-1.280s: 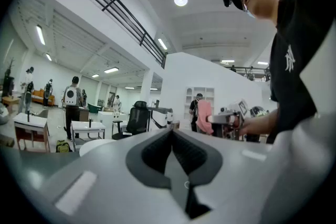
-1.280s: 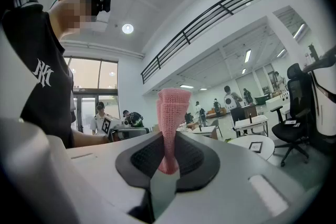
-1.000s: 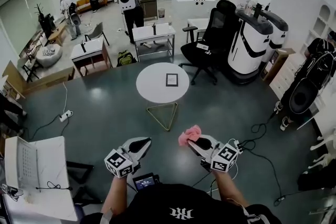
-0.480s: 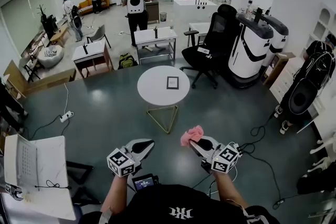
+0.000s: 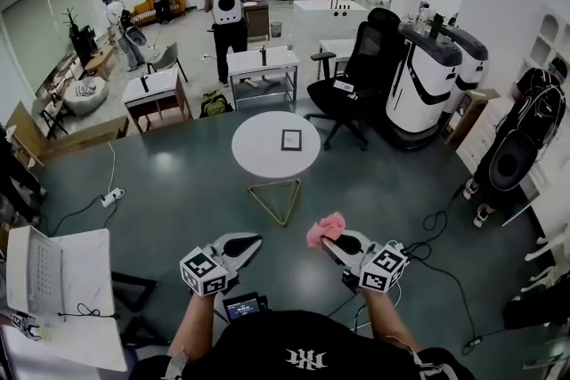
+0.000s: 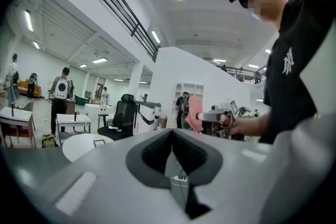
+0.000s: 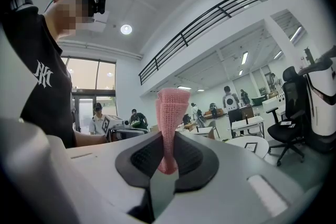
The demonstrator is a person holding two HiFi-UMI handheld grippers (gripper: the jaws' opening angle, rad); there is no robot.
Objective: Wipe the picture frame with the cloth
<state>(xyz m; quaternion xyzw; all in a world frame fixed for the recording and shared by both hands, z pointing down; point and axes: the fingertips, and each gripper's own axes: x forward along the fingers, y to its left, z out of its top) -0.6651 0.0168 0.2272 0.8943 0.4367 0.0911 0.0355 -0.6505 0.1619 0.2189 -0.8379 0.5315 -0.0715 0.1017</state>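
Observation:
The small dark picture frame (image 5: 291, 139) lies flat on the round white table (image 5: 263, 157), well ahead of me across the grey floor. My right gripper (image 5: 329, 244) is shut on a pink cloth (image 5: 323, 229), which stands up between its jaws (image 7: 170, 107). My left gripper (image 5: 252, 242) is held beside it at the same height, shut with nothing in it. Both grippers hang in the air close to my body, far short of the table. The left gripper view shows the cloth (image 6: 194, 113) and the table (image 6: 79, 147) in the distance.
A black office chair (image 5: 356, 67) and a large white machine (image 5: 427, 76) stand behind the table on the right. Desks (image 5: 261, 62) and several people are further back. Cables and a power strip (image 5: 111, 196) lie on the floor. A white desk (image 5: 62, 289) is at my left.
Both grippers hold almost the same place and the cloth stays clamped. People at the back of the room have shifted a little.

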